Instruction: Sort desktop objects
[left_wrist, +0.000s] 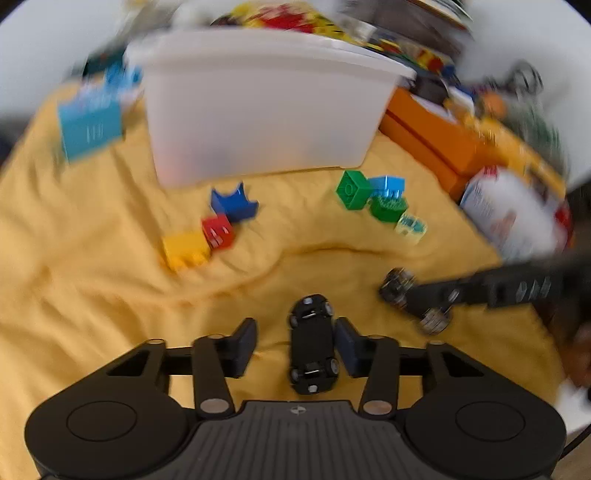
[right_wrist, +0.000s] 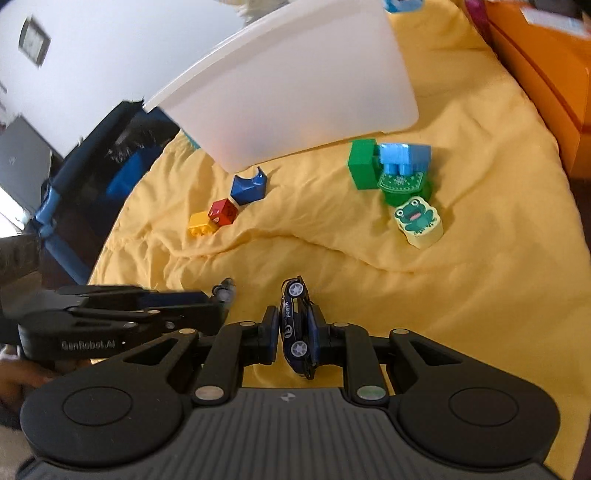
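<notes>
My left gripper (left_wrist: 295, 341) is open over the yellow cloth (left_wrist: 92, 277). A black toy car (left_wrist: 312, 343) lies upside down between its fingers, against the right finger. My right gripper (right_wrist: 297, 332) is shut on a dark blue toy car (right_wrist: 297, 328), held on its side; this gripper and car show at the right of the left wrist view (left_wrist: 417, 299). A white plastic bin (left_wrist: 258, 103) stands beyond, also in the right wrist view (right_wrist: 295, 85). Loose blocks lie before it: blue (left_wrist: 233, 203), red (left_wrist: 218, 230), yellow (left_wrist: 184, 249), green (left_wrist: 352, 190), light blue (left_wrist: 388, 186) and a frog block (right_wrist: 419, 221).
An orange box (left_wrist: 428, 136) and a white printed package (left_wrist: 513, 214) stand at the right. A light blue carton (left_wrist: 90, 122) stands at the left of the bin. Colourful clutter lies behind the bin. The cloth is wrinkled, with a ridge across the middle.
</notes>
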